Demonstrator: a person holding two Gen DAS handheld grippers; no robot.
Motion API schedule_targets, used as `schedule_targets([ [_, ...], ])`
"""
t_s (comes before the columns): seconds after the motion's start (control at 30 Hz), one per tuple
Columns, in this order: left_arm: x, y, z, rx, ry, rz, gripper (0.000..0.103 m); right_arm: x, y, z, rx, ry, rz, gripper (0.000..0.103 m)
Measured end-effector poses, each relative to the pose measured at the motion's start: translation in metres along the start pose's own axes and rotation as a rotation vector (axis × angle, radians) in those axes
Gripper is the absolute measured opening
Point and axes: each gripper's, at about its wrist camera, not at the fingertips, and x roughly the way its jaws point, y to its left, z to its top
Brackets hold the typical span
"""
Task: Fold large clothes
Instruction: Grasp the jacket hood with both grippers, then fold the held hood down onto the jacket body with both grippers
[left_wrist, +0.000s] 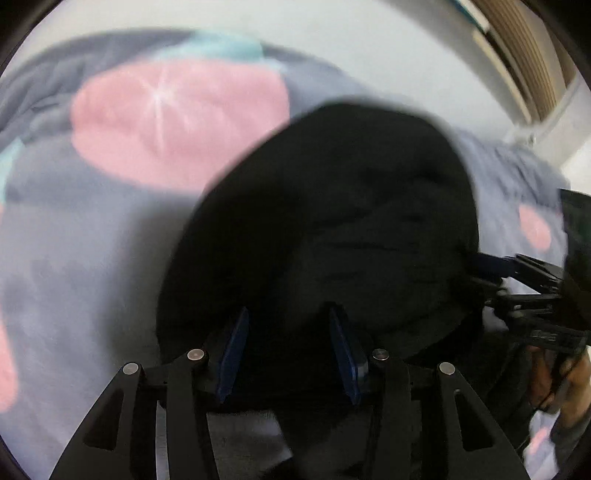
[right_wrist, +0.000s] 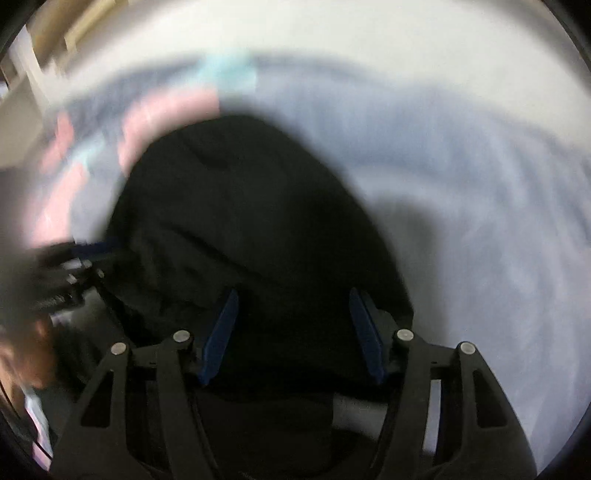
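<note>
Between both sets of parted jaws lies the black garment (left_wrist: 332, 221), heaped toward twelve o'clock on a pastel bedspread (left_wrist: 92, 240); left gripper (left_wrist: 290, 347) and right gripper (right_wrist: 291, 328) stand open, equally near.

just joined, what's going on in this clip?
A person is folding a black garment on a bed cover that is grey-blue with pink patches, using a handheld gripper in each hand. Both the left gripper and the right gripper point down at the garment with their jaws open over the dark cloth, and neither pinches it. The garment lies bunched in a rounded heap. The frames are blurred, so finer fold detail cannot be told.
</note>
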Motion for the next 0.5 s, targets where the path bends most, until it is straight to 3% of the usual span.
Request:
schedule_targets([
  [0.13,0.005,-0.004,0.006,0.039,0.008,0.042,0.047,0.008,-0.009,-0.009,0.046,-0.025,0.03,0.061],
  [0.23,-0.013,-0.012,0.005,0.053,-0.03,0.058,0.047,-0.014,-0.008,-0.008,0.043,-0.05,0.043,0.06],
  [0.37,-0.05,-0.014,-0.008,0.053,-0.118,0.006,0.048,-0.058,-0.014,-0.019,0.06,-0.154,0.086,0.061],
  [0.5,-0.061,0.0,-0.013,-0.004,-0.148,-0.014,0.048,-0.072,-0.03,-0.021,0.104,-0.202,0.1,0.061],
])
